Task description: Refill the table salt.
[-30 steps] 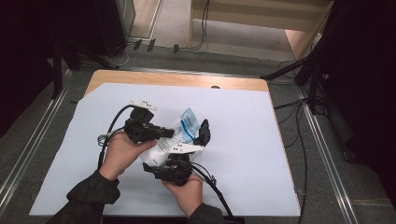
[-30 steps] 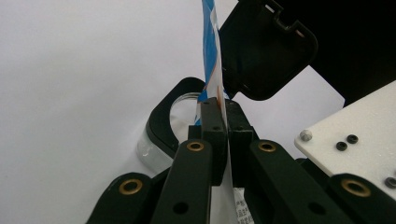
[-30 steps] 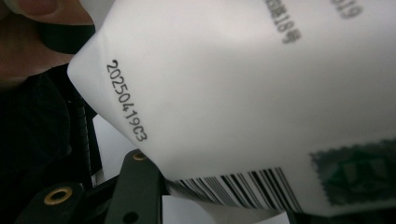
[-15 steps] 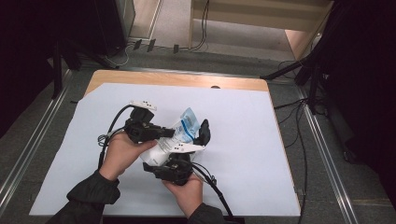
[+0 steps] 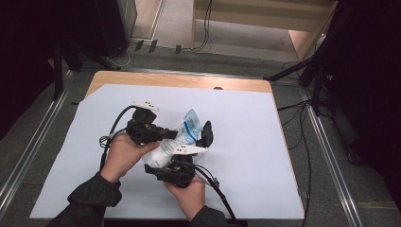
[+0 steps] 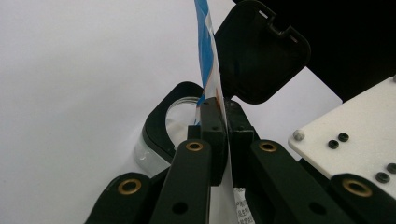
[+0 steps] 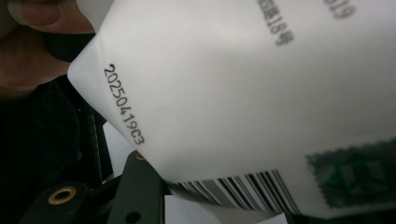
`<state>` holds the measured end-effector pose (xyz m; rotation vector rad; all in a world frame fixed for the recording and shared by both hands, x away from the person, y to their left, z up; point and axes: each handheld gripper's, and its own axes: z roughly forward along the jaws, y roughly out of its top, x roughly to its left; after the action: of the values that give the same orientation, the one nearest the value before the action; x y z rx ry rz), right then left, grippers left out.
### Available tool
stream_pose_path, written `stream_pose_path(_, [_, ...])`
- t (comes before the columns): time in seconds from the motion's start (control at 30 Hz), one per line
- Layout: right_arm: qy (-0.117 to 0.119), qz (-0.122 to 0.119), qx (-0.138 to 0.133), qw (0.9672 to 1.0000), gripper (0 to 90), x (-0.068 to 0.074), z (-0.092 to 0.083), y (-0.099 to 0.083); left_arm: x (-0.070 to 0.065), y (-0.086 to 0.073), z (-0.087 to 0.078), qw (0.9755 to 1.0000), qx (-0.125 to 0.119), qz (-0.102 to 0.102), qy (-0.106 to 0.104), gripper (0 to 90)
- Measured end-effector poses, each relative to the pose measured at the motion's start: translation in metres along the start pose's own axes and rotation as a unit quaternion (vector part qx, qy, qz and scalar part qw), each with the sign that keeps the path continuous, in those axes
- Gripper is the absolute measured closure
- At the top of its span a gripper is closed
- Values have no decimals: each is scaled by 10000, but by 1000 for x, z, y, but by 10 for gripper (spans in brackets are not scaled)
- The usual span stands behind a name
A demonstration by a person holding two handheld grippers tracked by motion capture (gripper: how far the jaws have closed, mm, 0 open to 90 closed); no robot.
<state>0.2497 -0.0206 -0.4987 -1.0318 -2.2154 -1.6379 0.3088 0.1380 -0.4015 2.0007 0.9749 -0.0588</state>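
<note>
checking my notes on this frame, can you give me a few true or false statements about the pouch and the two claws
1. The left claw is shut on the top edge of the blue and white pouch. True.
2. The pouch lies flat on the white table cover, with nothing gripping it. False: both claws hold it up between them.
3. The right claw holds the pouch around its body. True: its jaws stand on either side of the pouch.
4. The right gripper view shows a barcode and a printed date code on the white pouch back. True.
5. The table cover is green. False: it is white, with a wooden table edge showing at the far side.
</note>
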Motion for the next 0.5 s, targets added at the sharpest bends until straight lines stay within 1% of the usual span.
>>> stream_pose_path(0.1, [4, -11, 4, 10000, 627, 0, 0, 0, 0, 0, 0, 10000, -10, -13, -21, 900])
stream_pose_path(0.5, [-48, -64, -12, 10000, 616, 2, 2, 1, 0, 1, 0, 10000, -14, -24, 20, 900])
